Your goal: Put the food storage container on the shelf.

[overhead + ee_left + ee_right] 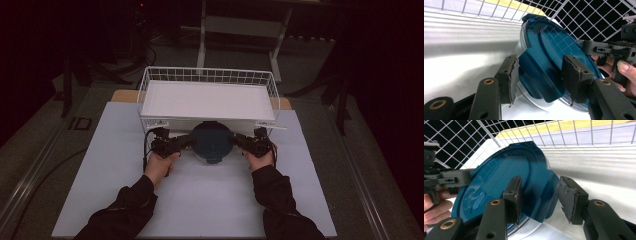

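A round container with a dark teal lid [212, 141] stands on the white table just in front of the wire basket [207, 76]. My left gripper [190, 142] is at the lid's left edge. In the left gripper view it [540, 76] is open, its jaws astride a side clip [539, 77] of the lid, pads close to the clip. My right gripper [233, 141] is at the lid's right edge. In the right gripper view it [541, 196] stands open astride the opposite clip [541, 195], with a narrow gap at the right pad [570, 200].
The wire basket holds a white board [207, 100] and stands directly behind the container. A white sheet [310, 190] covers the table, with free room on both sides and in front. The surroundings are dark, with a metal stand [240, 30] beyond the table.
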Action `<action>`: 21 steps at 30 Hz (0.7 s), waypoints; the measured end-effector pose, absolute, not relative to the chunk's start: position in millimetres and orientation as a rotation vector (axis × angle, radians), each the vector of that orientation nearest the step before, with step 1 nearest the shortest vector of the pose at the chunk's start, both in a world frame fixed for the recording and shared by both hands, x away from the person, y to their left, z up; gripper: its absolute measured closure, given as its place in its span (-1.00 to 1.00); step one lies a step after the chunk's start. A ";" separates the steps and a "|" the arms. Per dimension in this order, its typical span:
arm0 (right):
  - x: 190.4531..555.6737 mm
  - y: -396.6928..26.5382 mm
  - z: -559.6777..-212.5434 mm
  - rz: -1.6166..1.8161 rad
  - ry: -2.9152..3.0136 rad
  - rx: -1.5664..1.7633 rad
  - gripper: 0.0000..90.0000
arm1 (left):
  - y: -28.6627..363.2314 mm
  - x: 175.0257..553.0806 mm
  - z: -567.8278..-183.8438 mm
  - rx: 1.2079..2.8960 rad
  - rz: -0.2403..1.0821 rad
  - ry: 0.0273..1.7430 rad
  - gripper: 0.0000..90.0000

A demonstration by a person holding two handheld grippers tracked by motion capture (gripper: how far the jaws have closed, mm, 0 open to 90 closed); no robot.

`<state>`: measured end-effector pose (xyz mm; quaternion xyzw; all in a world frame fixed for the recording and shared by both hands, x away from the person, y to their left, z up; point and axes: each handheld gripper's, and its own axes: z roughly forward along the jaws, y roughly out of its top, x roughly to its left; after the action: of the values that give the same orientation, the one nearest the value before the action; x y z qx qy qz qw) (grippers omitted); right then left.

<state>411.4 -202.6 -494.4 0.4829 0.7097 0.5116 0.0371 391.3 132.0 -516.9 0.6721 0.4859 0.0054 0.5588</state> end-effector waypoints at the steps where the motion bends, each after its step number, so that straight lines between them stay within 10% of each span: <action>1: 411.4 -202.0 -493.8 1.563 2.178 1.481 0.20 | 131.5 390.6 -516.0 1.591 0.030 1.149 0.06; 21: 357.1 -199.7 -465.0 1.538 2.194 1.279 0.08 | 141.5 341.7 -484.6 1.679 0.030 0.902 -0.97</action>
<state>357.1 -199.7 -465.0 0.4291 0.7363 0.5161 0.0860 341.7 141.5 -484.6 0.7182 0.3858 0.0128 0.5790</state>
